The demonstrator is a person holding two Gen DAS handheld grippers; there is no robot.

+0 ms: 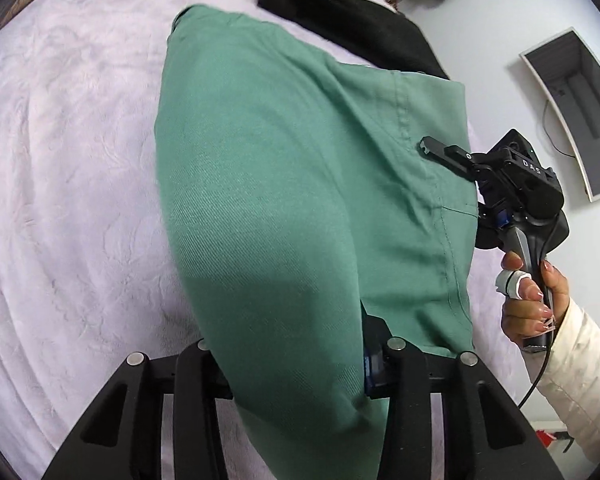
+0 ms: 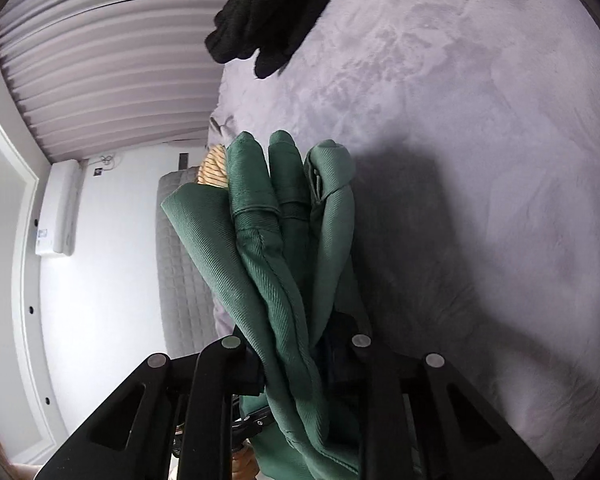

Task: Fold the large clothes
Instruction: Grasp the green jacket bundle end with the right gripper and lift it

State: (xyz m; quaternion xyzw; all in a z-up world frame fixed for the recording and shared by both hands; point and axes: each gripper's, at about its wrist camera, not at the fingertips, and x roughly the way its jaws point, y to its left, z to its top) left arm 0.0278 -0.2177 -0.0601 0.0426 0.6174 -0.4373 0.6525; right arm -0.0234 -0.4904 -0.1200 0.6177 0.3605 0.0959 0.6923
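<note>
A large green garment (image 1: 280, 180) hangs lifted over the bed, stretched between both grippers. My left gripper (image 1: 296, 364) is shut on a thick fold of it at the bottom of the left wrist view, and the cloth hides the fingertips. My right gripper (image 1: 428, 148) grips the garment's seamed edge at the right, held by a hand in a white sleeve. In the right wrist view the green garment (image 2: 268, 208) is bunched in several folds between the shut jaws of my right gripper (image 2: 296, 360).
A pale lilac fuzzy blanket (image 1: 68, 140) covers the bed under the garment. A black garment (image 1: 340, 12) lies at the bed's far edge. A framed panel (image 1: 572, 112) hangs on the wall at right. Pleated curtains (image 2: 100, 60) and a white wall unit (image 2: 60, 208) lie beyond the bed.
</note>
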